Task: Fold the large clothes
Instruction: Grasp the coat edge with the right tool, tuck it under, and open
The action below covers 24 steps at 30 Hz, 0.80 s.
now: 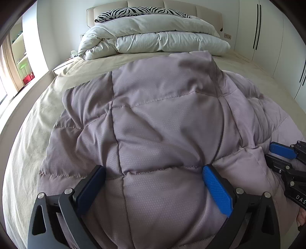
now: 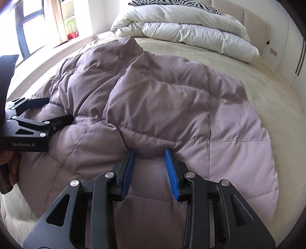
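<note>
A large mauve quilted puffer coat (image 1: 162, 118) lies bunched on the beige bed (image 1: 32, 134); it also fills the right wrist view (image 2: 162, 107). My left gripper (image 1: 153, 170) is open wide, its blue-padded fingers pressed onto the padded cloth on either side of a bulge. My right gripper (image 2: 150, 153) has its jaws part closed around a puffy fold at the coat's near edge. The right gripper shows at the right edge of the left wrist view (image 1: 275, 155), the left gripper at the left edge of the right wrist view (image 2: 55, 111).
A folded white duvet (image 1: 153, 38) and a zebra-print pillow (image 1: 141, 11) lie at the head of the bed by the headboard. White wardrobes (image 1: 267, 34) stand at the right. A window with curtains (image 2: 32, 19) is at the left. Bare sheet (image 2: 267, 80) surrounds the coat.
</note>
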{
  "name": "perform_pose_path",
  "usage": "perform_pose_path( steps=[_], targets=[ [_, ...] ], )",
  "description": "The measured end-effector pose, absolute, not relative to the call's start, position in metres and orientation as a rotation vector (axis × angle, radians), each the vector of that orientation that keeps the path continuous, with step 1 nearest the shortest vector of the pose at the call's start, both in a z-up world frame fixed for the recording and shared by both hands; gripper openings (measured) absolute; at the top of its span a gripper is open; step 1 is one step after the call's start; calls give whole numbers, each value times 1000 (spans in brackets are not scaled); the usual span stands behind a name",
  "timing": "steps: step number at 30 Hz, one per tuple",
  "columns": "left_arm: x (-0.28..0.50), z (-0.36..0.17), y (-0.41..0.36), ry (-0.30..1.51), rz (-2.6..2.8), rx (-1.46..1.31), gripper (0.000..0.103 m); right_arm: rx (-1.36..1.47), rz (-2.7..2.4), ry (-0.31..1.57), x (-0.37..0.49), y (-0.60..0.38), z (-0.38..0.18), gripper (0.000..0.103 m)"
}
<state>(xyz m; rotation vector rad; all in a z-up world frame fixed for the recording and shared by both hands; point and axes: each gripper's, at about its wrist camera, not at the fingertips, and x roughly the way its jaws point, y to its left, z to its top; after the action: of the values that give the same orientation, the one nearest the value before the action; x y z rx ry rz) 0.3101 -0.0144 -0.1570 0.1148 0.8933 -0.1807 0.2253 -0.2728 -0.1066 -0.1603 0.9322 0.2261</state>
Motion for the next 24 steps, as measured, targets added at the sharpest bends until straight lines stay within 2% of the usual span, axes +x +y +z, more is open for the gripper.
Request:
perform_pose_path(
  steps=[9, 11, 12, 15, 17, 21, 24],
  targets=[
    [312, -156, -7, 885, -212, 59, 103, -138, 214, 911, 223, -276, -112, 32],
    [309, -140, 3, 902, -222, 10, 101, -93, 236, 917, 218, -282, -95, 33],
    [306, -131, 9, 895, -213, -10, 96, -78, 233, 894, 211, -287, -81, 33],
    [299, -107, 28, 816, -152, -33, 96, -74, 161, 773, 202, -315, -46, 33],
    [309, -108, 36, 828, -108, -2, 96, -23, 112, 806, 218, -342, -43, 33],
    [323, -134, 46, 886, -104, -2, 102, 122, -8, 963, 252, -400, -77, 33],
    [322, -146, 50, 879, -115, -32, 103, 217, 38, 951, 248, -418, -102, 33]
  ],
)
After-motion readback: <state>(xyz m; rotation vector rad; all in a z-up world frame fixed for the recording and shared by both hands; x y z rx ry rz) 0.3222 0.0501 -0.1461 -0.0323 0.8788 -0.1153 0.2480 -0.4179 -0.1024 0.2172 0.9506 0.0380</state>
